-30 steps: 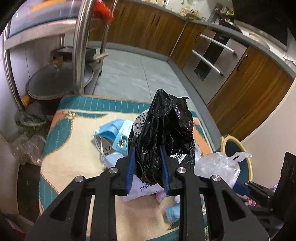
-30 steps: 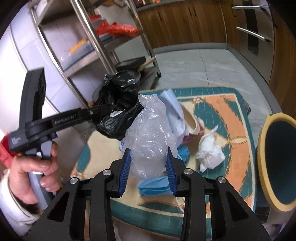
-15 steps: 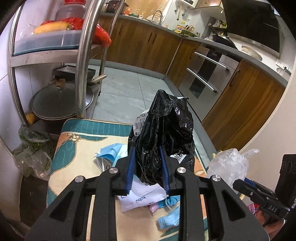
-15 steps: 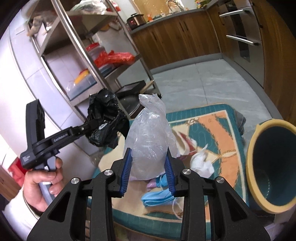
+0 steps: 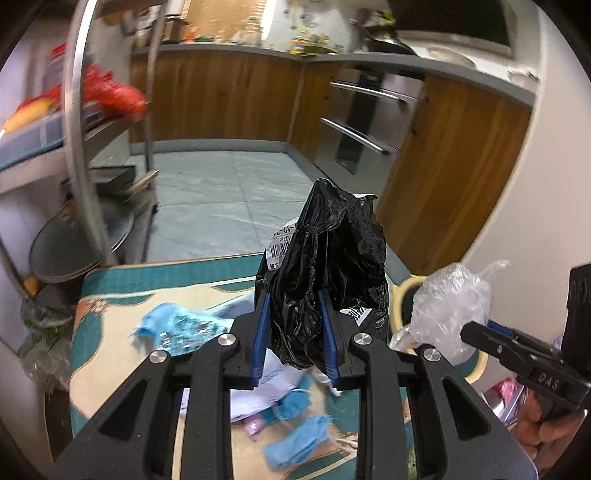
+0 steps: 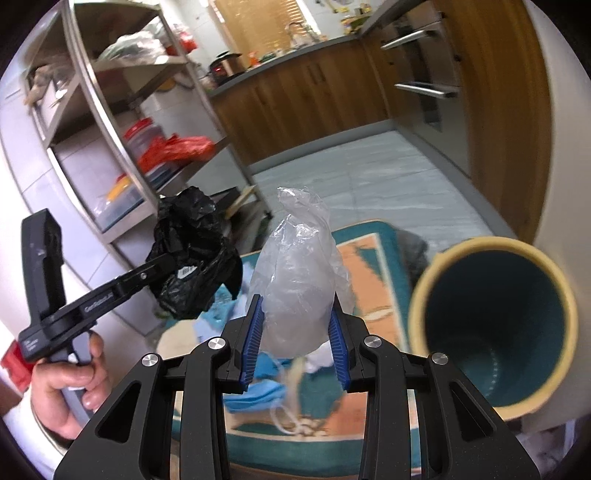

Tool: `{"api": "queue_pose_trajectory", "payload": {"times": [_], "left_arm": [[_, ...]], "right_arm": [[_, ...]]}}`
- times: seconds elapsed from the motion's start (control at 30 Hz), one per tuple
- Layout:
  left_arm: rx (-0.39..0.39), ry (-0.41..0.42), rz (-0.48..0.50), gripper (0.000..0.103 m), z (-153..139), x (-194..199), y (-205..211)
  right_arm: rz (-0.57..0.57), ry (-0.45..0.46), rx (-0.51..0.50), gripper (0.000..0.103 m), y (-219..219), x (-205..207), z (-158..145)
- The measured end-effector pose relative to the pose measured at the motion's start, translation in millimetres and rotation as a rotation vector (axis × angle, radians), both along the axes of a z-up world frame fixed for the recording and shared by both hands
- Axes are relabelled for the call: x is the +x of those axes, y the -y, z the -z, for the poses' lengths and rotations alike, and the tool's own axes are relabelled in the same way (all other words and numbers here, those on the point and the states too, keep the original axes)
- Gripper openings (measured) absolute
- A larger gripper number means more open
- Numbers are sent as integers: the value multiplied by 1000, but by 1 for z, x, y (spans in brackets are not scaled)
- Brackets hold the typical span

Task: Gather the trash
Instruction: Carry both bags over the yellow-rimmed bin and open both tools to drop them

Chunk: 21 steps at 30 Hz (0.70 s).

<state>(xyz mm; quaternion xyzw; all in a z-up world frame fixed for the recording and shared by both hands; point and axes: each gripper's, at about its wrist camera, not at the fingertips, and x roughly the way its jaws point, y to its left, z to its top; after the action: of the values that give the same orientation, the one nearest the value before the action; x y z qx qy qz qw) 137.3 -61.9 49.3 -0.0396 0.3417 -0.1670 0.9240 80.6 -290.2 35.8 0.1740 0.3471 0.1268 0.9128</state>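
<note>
Left gripper [image 5: 293, 332] pinches crinkled black bag [image 5: 327, 273]; right gripper [image 6: 295, 341] clear film [image 6: 301, 288].

Ahead of me the pale grey-green tiled floor [image 5: 236, 184] runs to a row of wooden base cabinets [image 5: 221, 99] under a grey countertop [image 5: 258, 50], cluttered with small items too blurred to name. On my right, a built-in oven [image 5: 365, 122] with long steel handles sits between cabinet panels. On my left stands a steel shelving rack [image 6: 110, 122]. Beside the cabinets rises a plain white wall [image 5: 535, 192]. A bright blind-covered window [image 6: 266, 18] glows above the counter.
</note>
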Motion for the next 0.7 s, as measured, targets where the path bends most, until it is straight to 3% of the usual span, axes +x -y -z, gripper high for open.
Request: {"api": "queue_pose_trajectory", "payload": {"times": [0.37,0.7], "left_arm": [[57,10,165,25,7,-3,86],[42,-53,297,25,38,3,143]], "right_arm": [[171,-18,-16,35,72,-22,12],[271,-82,-44,35,107,-35,33]]}}
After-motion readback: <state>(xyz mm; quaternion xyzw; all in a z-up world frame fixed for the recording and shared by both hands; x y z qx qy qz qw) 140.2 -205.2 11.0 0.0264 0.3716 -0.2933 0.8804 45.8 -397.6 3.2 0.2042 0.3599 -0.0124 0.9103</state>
